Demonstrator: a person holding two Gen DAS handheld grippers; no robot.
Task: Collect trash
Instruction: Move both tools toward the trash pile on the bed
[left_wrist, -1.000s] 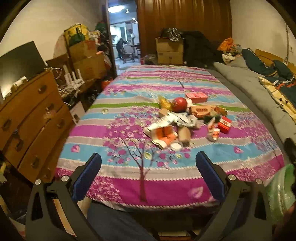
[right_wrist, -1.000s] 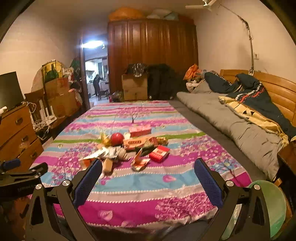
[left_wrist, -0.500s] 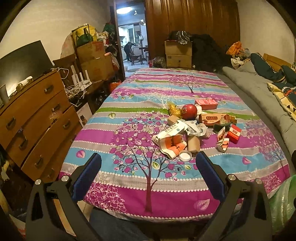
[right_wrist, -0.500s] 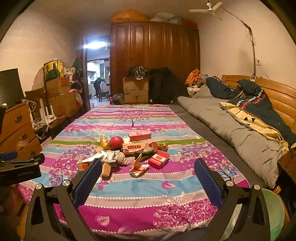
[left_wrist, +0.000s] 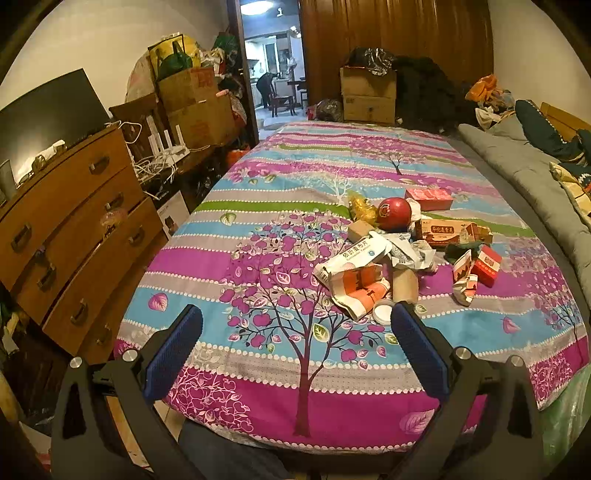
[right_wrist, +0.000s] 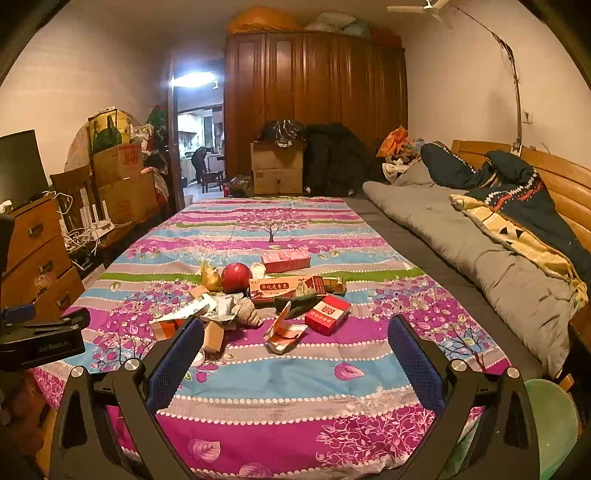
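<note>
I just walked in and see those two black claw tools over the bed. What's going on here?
A person holds two grippers to collect trash. The left gripper and right gripper are both open and empty above the near end of the bedspread. The trash pile, boxes and wrappers around a red ball, lies untouched.

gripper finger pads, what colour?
Dark blue pads on black frames, both grippers; clearest in the left wrist view.

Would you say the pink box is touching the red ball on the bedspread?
Apart: the right wrist view shows bedspread and white trash between the pink box and red ball.
</note>
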